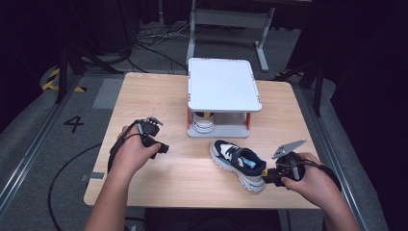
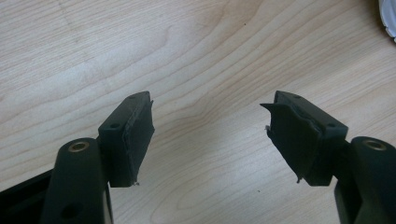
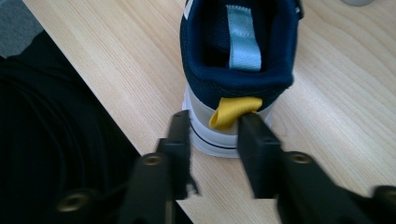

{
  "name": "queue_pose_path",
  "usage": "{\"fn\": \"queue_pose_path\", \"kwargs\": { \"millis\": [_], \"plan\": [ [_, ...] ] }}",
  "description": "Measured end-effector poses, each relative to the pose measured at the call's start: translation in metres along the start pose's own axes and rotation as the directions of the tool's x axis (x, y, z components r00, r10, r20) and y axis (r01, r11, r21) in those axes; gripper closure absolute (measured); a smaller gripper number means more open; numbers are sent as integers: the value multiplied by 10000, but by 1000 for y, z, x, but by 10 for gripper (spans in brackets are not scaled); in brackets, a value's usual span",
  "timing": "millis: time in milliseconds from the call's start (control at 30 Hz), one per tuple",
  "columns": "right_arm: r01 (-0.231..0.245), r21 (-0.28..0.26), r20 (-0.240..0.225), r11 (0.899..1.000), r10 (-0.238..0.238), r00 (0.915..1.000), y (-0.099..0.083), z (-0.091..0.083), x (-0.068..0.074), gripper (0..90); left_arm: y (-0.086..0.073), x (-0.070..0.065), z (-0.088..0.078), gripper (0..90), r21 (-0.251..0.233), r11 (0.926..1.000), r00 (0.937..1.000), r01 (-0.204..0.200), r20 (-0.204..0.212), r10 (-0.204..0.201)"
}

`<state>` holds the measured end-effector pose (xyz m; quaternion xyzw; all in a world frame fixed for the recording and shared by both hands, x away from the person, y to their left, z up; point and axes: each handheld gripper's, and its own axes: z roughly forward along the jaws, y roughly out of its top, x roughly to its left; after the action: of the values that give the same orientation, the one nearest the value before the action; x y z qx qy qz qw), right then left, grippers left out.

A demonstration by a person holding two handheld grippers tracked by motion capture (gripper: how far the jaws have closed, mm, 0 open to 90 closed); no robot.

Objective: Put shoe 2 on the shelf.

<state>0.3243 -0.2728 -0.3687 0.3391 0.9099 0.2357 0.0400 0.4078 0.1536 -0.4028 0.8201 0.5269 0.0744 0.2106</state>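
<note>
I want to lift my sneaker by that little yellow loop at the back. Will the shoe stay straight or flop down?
The yellow loop looks like soft folded fabric, so it would probably bend and stretch up first. The sneaker has a thick white sole, so its toe would likely droop and swing. Its sole lies flat on the table, so a push should slide it rather than roll it.

Partly obscured and cropped items

The second shoe (image 1: 204, 122) sits under the white stand's (image 1: 223, 84) top plate, upper part hidden. In the right gripper view the sneaker's (image 3: 238, 56) toe end is cropped by the top edge; the jaws are blurred.
</note>
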Motion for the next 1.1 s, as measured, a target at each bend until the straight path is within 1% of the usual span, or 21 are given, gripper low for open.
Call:
{"fn": "queue_pose_path", "kwargs": {
  "millis": [67, 100, 133, 167, 200, 267, 300, 333, 367, 400, 433, 467, 533, 567, 633, 700, 767, 800, 833, 900, 1100],
  "plan": [
    [40, -452, 207, 9990, -31, 9998, 0, -8, -4, 584, -3, 2, -2, 311, 40, 10000, 10000, 67, -45, -67],
    [-62, -911, 365, 9958, 96, 9993, 2, -12, -8, 524, -5, 2, -2, 311, 13, 9999, 9998, 165, -61, -165],
    [-126, -1295, 520, 9915, 195, 9985, 3, -15, -11, 493, -6, 3, -3, 311, 6, 9998, 9998, 184, -81, -184],
    [-71, -1655, 635, 9862, 178, 9978, 6, -17, -14, 477, -7, 4, -3, 311, 30, 9998, 9998, 193, -76, -193],
    [157, -1911, 839, 9815, 4, 9965, 9, -18, -17, 476, -9, 4, -4, 311, -10, 9996, 9995, 277, -129, -277],
    [427, -2150, 1015, 9757, -211, 9946, 19, -11, -23, 476, -13, 6, -5, 311, 29, 9993, 9992, 370, -164, -369],
    [607, -2108, 1059, 9756, -390, 9936, 25, 0, -28, 476, -15, 7, -6, 311, 53, 9994, 9992, 337, -192, -336],
    [607, -2108, 1059, 9756, -390, 9936, 25, 0, -28, 476, -16, 7, -7, 311, 33, 9990, 9988, 449, -202, -448],
    [637, -1994, 1056, 9778, -432, 9935, 29, 8, -30, 476, -18, 9, -8, 311, 18, 9989, 9987, 469, -209, -469],
    [763, -1730, 1051, 9820, -586, 9927, 36, 23, -34, 476, -22, 11, -10, 311, -38, 9980, 9976, 633, -273, -633],
    [763, -1730, 1051, 9820, -586, 9927, 36, 23, -34, 476, -22, 11, -10, 311, -38, 9980, 9976, 633, -273, -633],
    [839, -1677, 1085, 9823, -662, 9919, 39, 29, -35, 480, -24, 13, -11, 311, -20, 9977, 9973, 682, -288, -683],
    [1218, -1447, 1272, 9820, -1036, 9865, 46, 39, -34, 493, -28, 15, -11, 311, 27, 9968, 9962, 798, -345, -797],
    [1464, -1302, 1364, 9806, -1286, 9823, 49, 44, -32, 501, -30, 16, -11, 311, 35, 9966, 9960, 825, -345, -824],
    [1779, -1155, 1256, 9772, -1633, 9785, 54, 50, -28, 511, -34, 18, -12, 311, 46, 9952, 9945, 978, -388, -975],
    [1927, -978, 1238, 9764, -1801, 9758, 58, 57, -26, 528, -38, 20, -13, 311, 102, 9946, 9939, 1029, -405, -1024],
    [1555, -934, 1078, 9834, -1453, 9835, 61, 62, -29, 580, -40, 21, -16, 311, 62, 9940, 9931, 1093, -431, -1089],
    [1404, -862, 1072, 9863, -1309, 9856, 61, 64, -31, 617, -42, 22, -17, 310, 12, 9937, 9927, 1124, -447, -1122],
    [1090, -752, 994, 9912, -1013, 9899, 61, 65, -34, 654, -42, 22, -17, 310, -15, 9928, 9917, 1198, -463, -1197],
    [663, -752, 792, 9950, -603, 9950, 62, 65, -37, 692, -44, 23, -17, 311, 9, 9924, 9912, 1230, -498, -1228],
    [507, -532, 759, 9973, -466, 9960, 65, 65, -38, 726, -45, 23, -15, 310, 121, 9925, 9916, 1218, -449, -1211]
  ]
}}
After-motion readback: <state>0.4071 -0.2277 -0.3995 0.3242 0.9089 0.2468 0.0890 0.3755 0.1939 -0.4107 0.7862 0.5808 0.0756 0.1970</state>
